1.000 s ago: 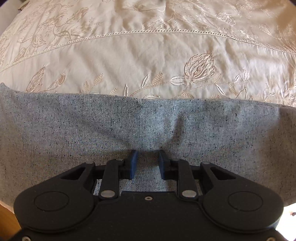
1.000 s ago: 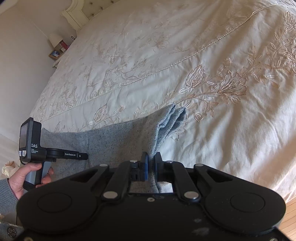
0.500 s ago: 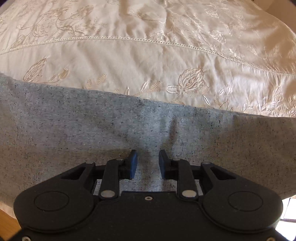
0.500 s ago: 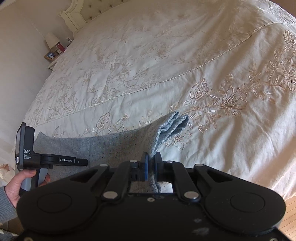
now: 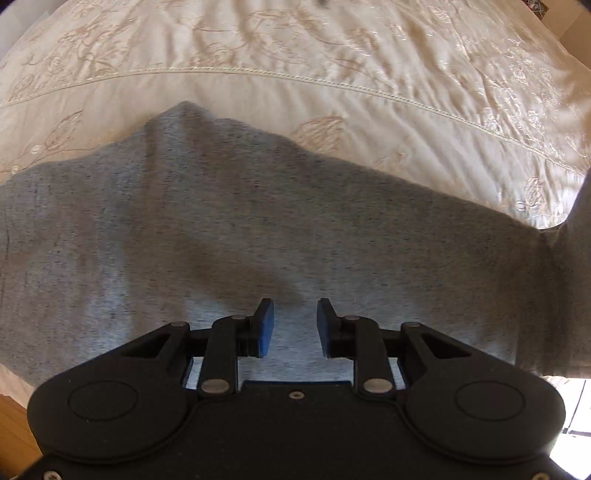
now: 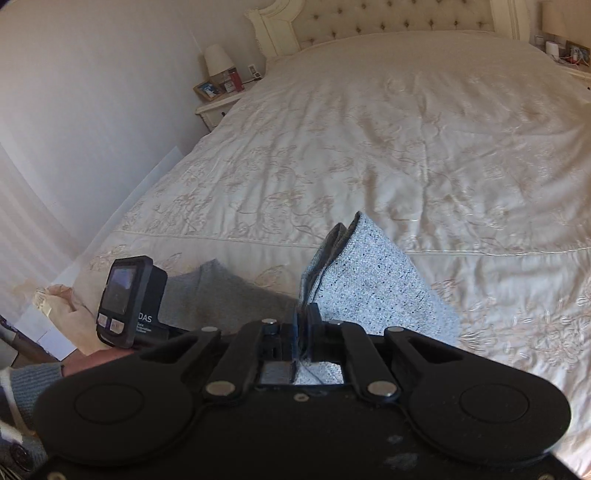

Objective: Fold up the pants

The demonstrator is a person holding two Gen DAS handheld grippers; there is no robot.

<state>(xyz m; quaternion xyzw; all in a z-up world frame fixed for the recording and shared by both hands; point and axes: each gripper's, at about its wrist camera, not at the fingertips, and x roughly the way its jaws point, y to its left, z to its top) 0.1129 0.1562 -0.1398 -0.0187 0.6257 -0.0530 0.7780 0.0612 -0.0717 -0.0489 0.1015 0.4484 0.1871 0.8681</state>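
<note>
Grey speckled pants (image 5: pixel 258 229) lie along the near edge of a cream embroidered bedspread (image 5: pixel 332 74). My left gripper (image 5: pixel 294 325) is open, hovering just over the flat pants with nothing between its blue pads. My right gripper (image 6: pixel 303 325) is shut on the end of the pants (image 6: pixel 369 280) and holds that folded end lifted above the bed. The left gripper's handle with its small screen (image 6: pixel 129 302) shows in the right wrist view, held by a hand at lower left.
A tufted headboard (image 6: pixel 388 18) stands at the far end of the bed. A nightstand (image 6: pixel 218 99) with a lamp and photo frames is at the far left. A white wall runs along the left. Wooden floor (image 5: pixel 14 424) shows below the bed edge.
My right gripper has lifted the pants end up and swung it over toward the left. The left gripper stayed open over the pants, and the fabric ahead of it has bunched into a peak.
</note>
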